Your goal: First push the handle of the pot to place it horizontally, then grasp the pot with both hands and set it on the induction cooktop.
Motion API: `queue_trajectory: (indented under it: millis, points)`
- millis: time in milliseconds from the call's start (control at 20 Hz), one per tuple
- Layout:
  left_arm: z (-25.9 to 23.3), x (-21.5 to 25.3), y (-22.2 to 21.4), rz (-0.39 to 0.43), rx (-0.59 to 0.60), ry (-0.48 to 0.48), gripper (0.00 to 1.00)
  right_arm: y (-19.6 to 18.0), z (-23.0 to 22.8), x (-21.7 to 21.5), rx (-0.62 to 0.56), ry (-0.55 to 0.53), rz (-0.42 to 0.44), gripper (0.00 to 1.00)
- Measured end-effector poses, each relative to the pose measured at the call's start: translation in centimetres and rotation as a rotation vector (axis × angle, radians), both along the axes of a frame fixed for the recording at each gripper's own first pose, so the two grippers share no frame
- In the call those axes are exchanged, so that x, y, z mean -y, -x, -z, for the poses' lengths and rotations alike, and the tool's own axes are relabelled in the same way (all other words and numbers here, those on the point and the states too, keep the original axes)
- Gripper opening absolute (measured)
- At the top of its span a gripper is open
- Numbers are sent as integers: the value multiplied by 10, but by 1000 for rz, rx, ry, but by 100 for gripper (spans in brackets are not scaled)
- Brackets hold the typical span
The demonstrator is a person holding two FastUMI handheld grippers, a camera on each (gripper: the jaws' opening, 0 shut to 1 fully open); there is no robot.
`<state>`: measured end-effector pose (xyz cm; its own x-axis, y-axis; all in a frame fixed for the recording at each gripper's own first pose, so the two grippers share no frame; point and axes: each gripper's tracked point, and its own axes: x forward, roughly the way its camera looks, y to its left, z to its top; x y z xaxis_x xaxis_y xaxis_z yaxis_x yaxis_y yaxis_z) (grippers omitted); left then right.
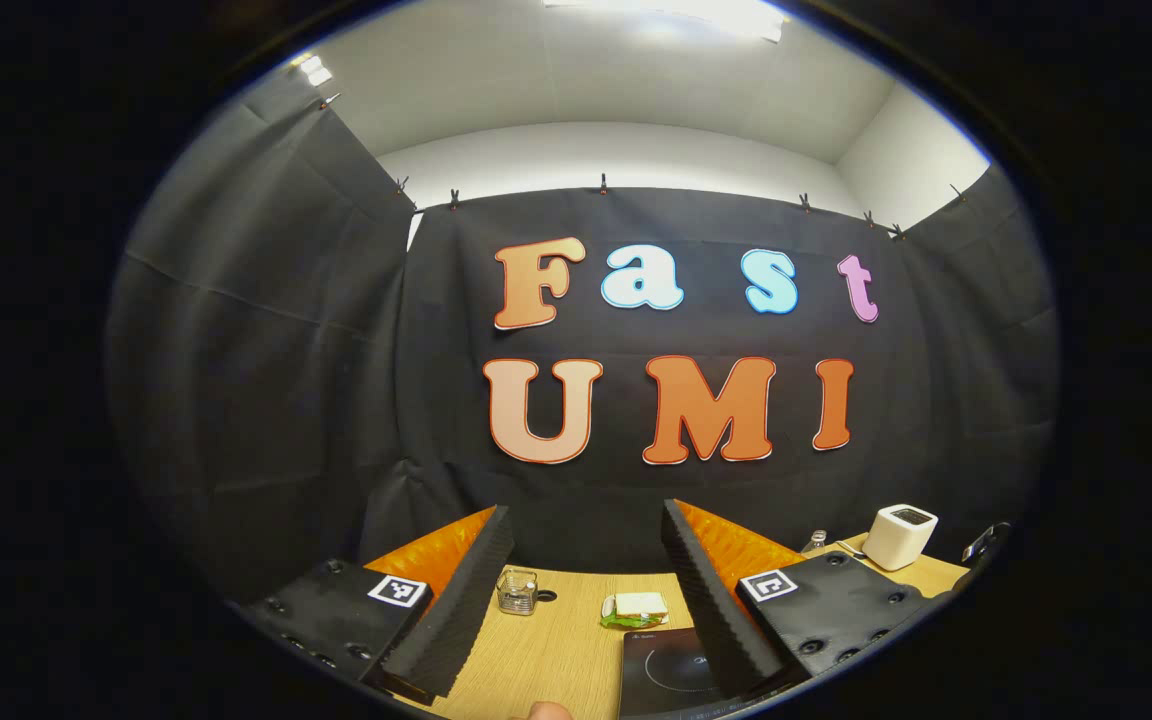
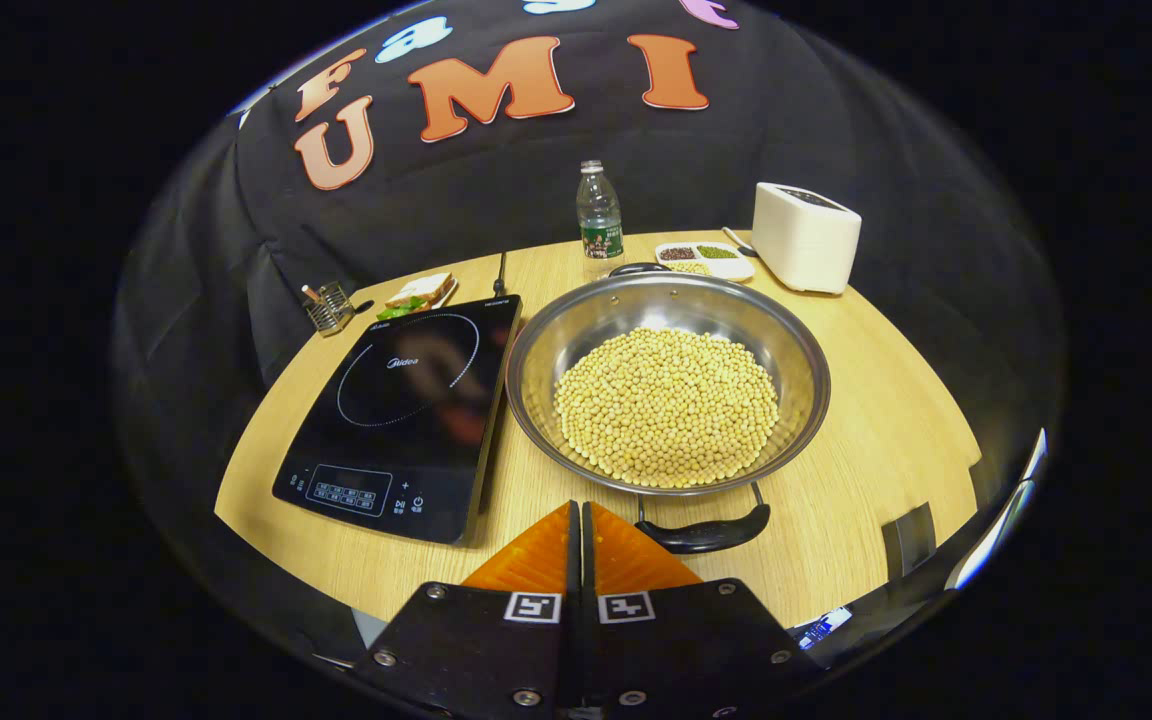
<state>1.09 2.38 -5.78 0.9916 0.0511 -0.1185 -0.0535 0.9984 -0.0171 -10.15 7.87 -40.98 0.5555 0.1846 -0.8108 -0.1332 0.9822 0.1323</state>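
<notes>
The right gripper (image 2: 581,520), fingers closed together on nothing, sits just beside the pot's (image 2: 666,390) near handle (image 2: 706,535).

A round wooden table (image 2: 866,450) stands before the black cloth wall (image 2: 786,140) of the booth. Along its far edge a clear plastic water bottle (image 2: 599,218) stands upright, with a white divided dish (image 2: 704,260) of dark and green grains just to its right and a white boxy appliance (image 2: 805,237) beyond that. Toward the far left edge, a sandwich with green leaves (image 2: 416,295) lies beside a small glass holder (image 2: 329,306) with sticks in it. Overhead, a white ceiling (image 1: 616,90) carries a bright light (image 1: 696,12).
</notes>
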Motion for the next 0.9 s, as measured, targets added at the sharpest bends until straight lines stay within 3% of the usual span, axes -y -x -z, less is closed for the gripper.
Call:
queue_trajectory:
  millis: [150, 200, 300, 500, 750, 800, 900]
  points:
    - [-1, 0, 0, -6, -1, -6, 93, 4, 10, 5, -23, 8, 4, 0]
    - [-2, -1, 1, -8, 2, -9, 98, 3, 13, 8, -29, 10, 12, 0]
    - [-3, 0, 1, -9, 6, -15, 93, 2, 19, 15, -35, 19, 29, 0]
    - [-3, 4, -2, -11, 6, -23, 93, 4, 24, 17, -59, -39, 53, 0]
    - [-6, 14, -5, 2, 5, -24, 93, 2, 28, 47, -62, -28, 110, 0]
    - [-7, 16, -6, 2, 8, -25, 98, 0, 29, 53, -62, -29, 125, 0]
    - [-9, 20, -7, 5, 12, -27, 98, -4, 29, 65, -60, -25, 151, 0]
